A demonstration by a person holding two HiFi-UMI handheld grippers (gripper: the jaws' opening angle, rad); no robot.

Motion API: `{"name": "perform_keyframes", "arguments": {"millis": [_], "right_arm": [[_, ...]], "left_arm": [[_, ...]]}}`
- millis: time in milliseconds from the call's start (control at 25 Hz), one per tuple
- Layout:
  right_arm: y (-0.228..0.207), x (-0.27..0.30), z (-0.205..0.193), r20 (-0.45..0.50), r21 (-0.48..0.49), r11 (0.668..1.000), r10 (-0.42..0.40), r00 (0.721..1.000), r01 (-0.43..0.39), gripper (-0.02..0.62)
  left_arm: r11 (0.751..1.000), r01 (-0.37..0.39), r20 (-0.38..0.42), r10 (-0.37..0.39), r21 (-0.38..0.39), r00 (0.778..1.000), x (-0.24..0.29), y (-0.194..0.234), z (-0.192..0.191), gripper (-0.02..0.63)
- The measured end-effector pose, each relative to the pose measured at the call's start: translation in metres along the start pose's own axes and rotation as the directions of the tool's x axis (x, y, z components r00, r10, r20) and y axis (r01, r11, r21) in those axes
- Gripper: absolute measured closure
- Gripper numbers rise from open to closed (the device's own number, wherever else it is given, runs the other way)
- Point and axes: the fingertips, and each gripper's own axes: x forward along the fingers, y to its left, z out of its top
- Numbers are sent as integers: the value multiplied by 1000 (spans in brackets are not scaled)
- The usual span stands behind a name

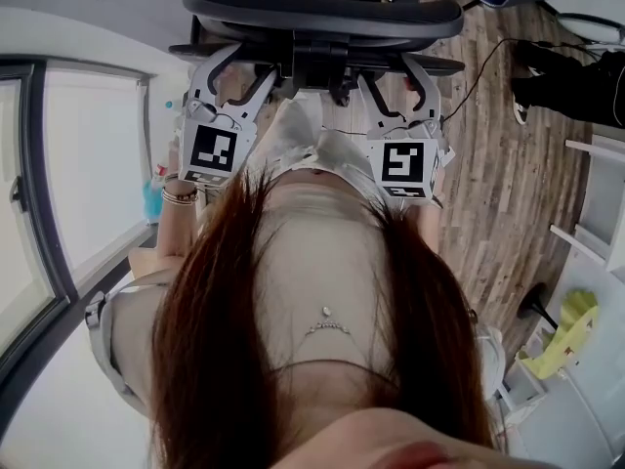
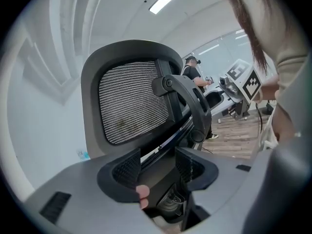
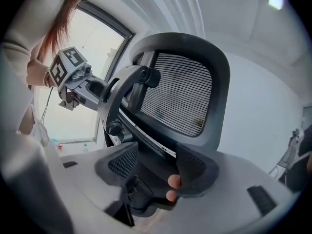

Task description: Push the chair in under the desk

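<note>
A black office chair (image 1: pixel 322 13) stands right in front of me, its back turned to me. Its mesh headrest (image 2: pixel 134 104) (image 3: pixel 178 99) fills both gripper views. My left gripper (image 1: pixel 234 76) is open at the left of the chair's back, with a dark bar of the back frame (image 2: pixel 158 145) between its jaws. My right gripper (image 1: pixel 400 81) is open at the right of the back, with the same frame (image 3: pixel 151 152) between its jaws. Neither pair of pads visibly presses on the frame. I cannot make out the desk.
Wood floor (image 1: pixel 508 184) spreads to the right, crossed by a black cable (image 1: pixel 479 76). Dark shoes (image 1: pixel 576 81), white shelving (image 1: pixel 596 198) and a yellow cloth (image 1: pixel 566 335) lie on that side. A large window (image 1: pixel 59 193) is at the left. A person (image 2: pixel 195 79) stands far behind.
</note>
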Motion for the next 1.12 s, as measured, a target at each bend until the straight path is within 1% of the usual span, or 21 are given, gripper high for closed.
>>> {"name": "perform_keyframes", "arguments": {"millis": [80, 200, 360, 600, 720, 960, 1120], "right_arm": [[-1, 1, 1, 4, -5, 1000, 2, 1000, -2, 351], [0, 3, 7, 37, -12, 1000, 13, 999, -12, 350], [1, 0, -4, -12, 9, 1000, 0, 1000, 0, 348], [0, 3, 5, 37, -1, 1000, 15, 999, -15, 347], [-1, 2, 0, 17, 2, 1000, 10, 1000, -10, 347], [0, 5, 0, 22, 1, 1000, 2, 1000, -2, 345], [0, 8, -2, 26, -4, 1000, 0, 1000, 0, 345]], "left_arm": [[1000, 5, 0, -5, -3, 1000, 0, 1, 0, 397], [1000, 7, 5, -7, 0, 1000, 1, 1, 1, 394], [1000, 4, 6, -4, 4, 1000, 0, 1, -1, 388], [1000, 1, 3, -1, -14, 1000, 1, 2, 0, 387], [1000, 0, 4, 0, -24, 1000, 2, 2, -1, 387], [1000, -8, -5, 8, -24, 1000, 4, 2, -3, 387], [1000, -16, -29, 15, -27, 999, 7, 2, -6, 388]]}}
